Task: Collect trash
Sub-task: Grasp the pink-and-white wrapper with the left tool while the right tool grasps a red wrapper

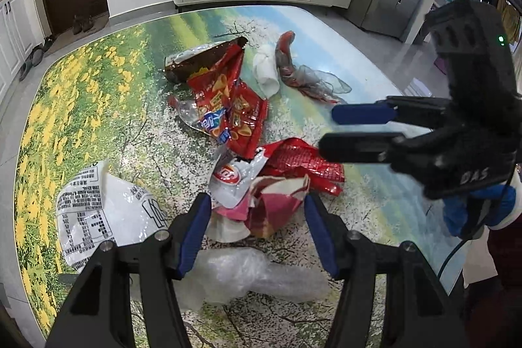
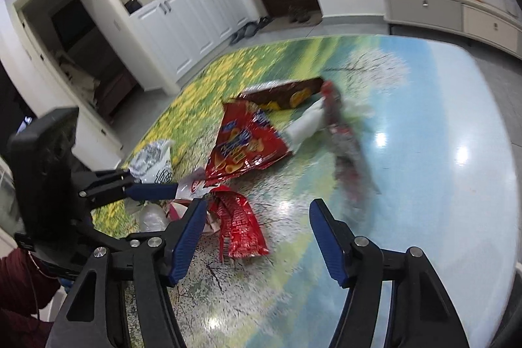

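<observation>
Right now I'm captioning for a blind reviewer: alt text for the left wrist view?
The open left gripper hovers over a crumpled pink-and-white wrapper among red snack bags on a flower-print table. The open right gripper reaches in from the right.

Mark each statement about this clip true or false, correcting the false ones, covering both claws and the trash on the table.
1. The left claw is open. True.
2. The right claw is shut on a red wrapper. False: it is open and holds nothing.
3. The left claw's fingers sit on either side of a crumpled pink and white wrapper. True.
4. The table has a plain white top. False: it carries a printed landscape of yellow flowers, blossom and sky.
5. A large red snack bag lies near the middle of the table. True.
6. All the trash is already in a bin. False: it lies scattered on the table; no bin is visible.
</observation>
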Available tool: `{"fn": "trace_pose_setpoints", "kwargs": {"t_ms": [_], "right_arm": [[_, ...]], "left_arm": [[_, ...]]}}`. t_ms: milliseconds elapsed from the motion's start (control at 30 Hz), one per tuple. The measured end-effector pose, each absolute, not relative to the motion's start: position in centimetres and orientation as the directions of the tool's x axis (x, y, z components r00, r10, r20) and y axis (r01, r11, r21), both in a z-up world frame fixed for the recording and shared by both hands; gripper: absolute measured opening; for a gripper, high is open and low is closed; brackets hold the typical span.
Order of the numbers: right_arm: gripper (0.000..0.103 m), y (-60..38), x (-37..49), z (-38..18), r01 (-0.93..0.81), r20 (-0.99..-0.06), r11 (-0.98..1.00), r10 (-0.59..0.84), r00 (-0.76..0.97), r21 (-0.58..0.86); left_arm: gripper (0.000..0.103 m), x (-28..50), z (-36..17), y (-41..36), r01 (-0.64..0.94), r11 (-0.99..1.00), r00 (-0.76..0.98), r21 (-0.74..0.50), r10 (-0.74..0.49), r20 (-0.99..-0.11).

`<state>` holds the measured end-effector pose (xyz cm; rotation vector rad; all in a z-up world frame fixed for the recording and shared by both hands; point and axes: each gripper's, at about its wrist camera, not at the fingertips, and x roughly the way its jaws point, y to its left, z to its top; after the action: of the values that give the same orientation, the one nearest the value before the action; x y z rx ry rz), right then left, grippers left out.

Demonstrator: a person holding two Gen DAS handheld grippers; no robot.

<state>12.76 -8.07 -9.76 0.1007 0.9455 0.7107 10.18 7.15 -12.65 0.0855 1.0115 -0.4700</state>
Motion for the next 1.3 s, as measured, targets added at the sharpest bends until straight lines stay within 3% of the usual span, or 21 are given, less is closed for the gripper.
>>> {"fn": "trace_pose_setpoints", "kwargs": {"t_ms": [200,267,400,500,567,667,1300], "right_arm": [[0.052,-6.2,13.9,-10.6,-0.541,-0.730,0.756,0.596,0.334,0.369],[0.043,-5.8,14.1,-10.9,-0.552,-0.740,0.752,0.591,0.321,0.361],[0.034,-5.0,13.8,-11.2,-0.582,-0.756,0.743,0.577,0.307,0.331],[0.020,-4.7,13.5,-11.3,-0.599,-0.764,0.736,0.570,0.301,0.314],[0.015,-4.5,13.2,-11.5,-0.608,-0.763,0.730,0.573,0.297,0.312],[0.008,-4.7,12.5,-11.2,-0.618,-0.756,0.726,0.577,0.309,0.301],[0.006,-8.9,7.4,-7.5,-0.587,-0.682,0.750,0.602,0.415,0.305]], "left_arm": [[0.057,10.0,-13.3,7.6,0.424,0.895,0.423,-0.136,-0.328,-0.845],[0.055,9.9,-13.4,7.6,0.424,0.896,0.427,-0.129,-0.323,-0.844],[0.044,10.0,-13.3,7.8,0.412,0.900,0.432,-0.141,-0.329,-0.840],[0.038,10.0,-13.1,7.8,0.414,0.900,0.440,-0.138,-0.331,-0.835],[0.025,9.8,-12.9,7.8,0.416,0.898,0.443,-0.143,-0.337,-0.831],[0.024,9.5,-12.6,7.8,0.404,0.902,0.449,-0.154,-0.343,-0.825],[0.024,6.1,-7.3,8.7,0.358,0.906,0.545,-0.227,-0.400,-0.737]]}}
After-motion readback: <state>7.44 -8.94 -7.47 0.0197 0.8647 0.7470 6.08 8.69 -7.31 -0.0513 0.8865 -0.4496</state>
